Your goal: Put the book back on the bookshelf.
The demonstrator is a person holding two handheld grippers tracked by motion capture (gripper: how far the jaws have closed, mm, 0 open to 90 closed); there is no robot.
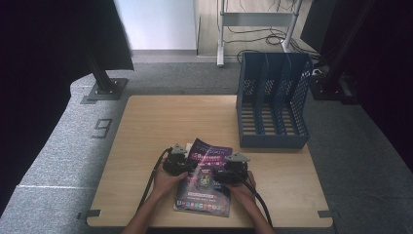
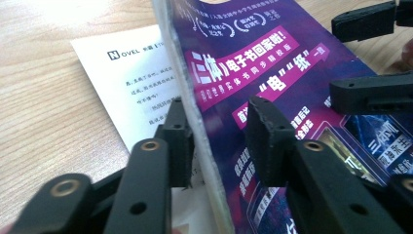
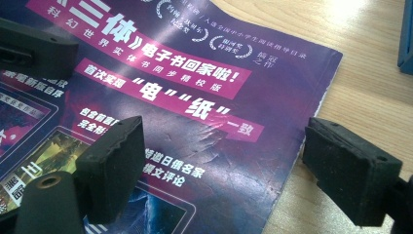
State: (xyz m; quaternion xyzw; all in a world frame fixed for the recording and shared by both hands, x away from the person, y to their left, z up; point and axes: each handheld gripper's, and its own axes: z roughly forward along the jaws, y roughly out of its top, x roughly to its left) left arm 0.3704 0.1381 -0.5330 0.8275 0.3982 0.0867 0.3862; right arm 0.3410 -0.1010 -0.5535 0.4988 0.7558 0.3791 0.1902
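Note:
A purple magazine (image 1: 204,178) with white and pink print lies near the front edge of the wooden table (image 1: 160,126). Its left edge is lifted and stands between the jaws of my left gripper (image 1: 191,168). In the left gripper view one pad touches the underside of the magazine (image 2: 272,63), and the other pad sits just off the cover, so my left gripper (image 2: 219,129) is open around it. My right gripper (image 1: 216,175) hovers open over the magazine's right side. One pad of the right gripper (image 3: 229,161) is above the magazine (image 3: 195,97) and the other is past its edge, over the wood.
A white printed sheet (image 2: 126,83) lies on the table under the lifted edge. A blue slotted file holder (image 1: 272,102) stands at the back right of the table, with bare wood to its left. My right gripper (image 2: 370,56) reaches in at the top right of the left gripper view.

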